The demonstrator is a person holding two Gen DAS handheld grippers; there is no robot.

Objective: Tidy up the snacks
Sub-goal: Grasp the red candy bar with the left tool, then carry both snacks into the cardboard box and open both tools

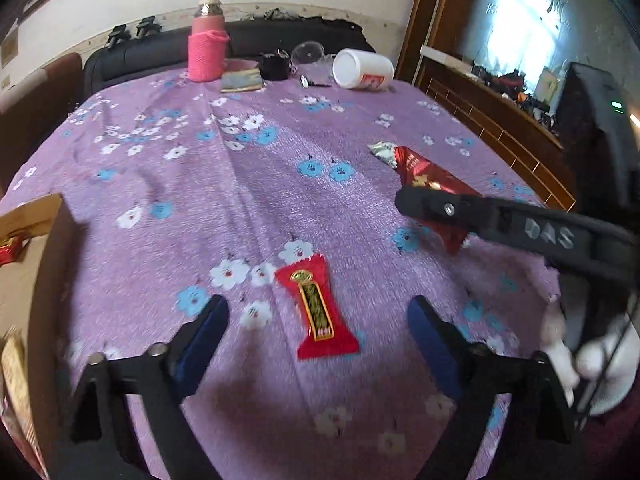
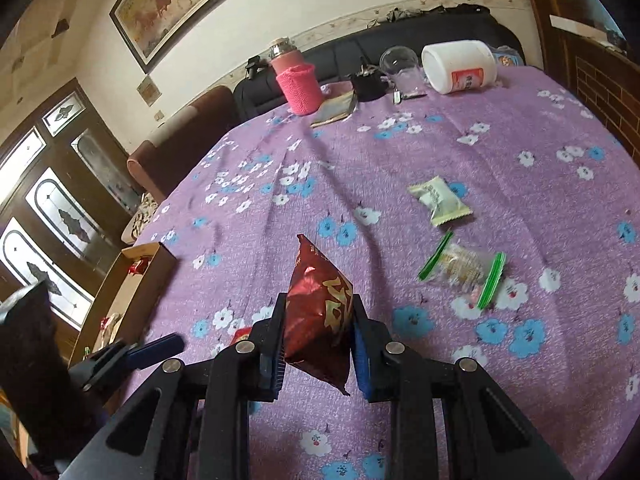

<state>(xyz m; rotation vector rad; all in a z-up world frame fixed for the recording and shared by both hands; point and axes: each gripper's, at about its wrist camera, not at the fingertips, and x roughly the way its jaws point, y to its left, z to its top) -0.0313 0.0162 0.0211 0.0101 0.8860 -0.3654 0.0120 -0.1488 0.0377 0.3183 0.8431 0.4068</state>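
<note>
Lettering reading "DAS" shows in pale characters on the black arm of our right hand-held gripper (image 2: 318, 344) in the left wrist view; gold print on the dark red foil snack bag (image 2: 318, 316) it clamps between its blue pads is too warped to read. The bag is held clear above the surface. Our left hand-held gripper (image 1: 318, 332) stands with its jaws apart and nothing between them, above a flat red snack packet with a gold-framed panel (image 1: 320, 304) lying on the surface.

Only the right wrist view shows a pale green pillow-shaped snack packet (image 2: 439, 199) and a clear zip bag with green strips (image 2: 464, 270) to the right. A brown cardboard box (image 2: 132, 300) at the left edge holds a few small red items. The surface wears a purple cloth with blue and white flowers (image 1: 240, 168) — at its far edge stand a pink knit-sleeved bottle (image 1: 208, 46) and a toppled white plastic jar with a red label (image 1: 362, 69). A framed painting (image 2: 176, 4) hangs on the wall behind.
</note>
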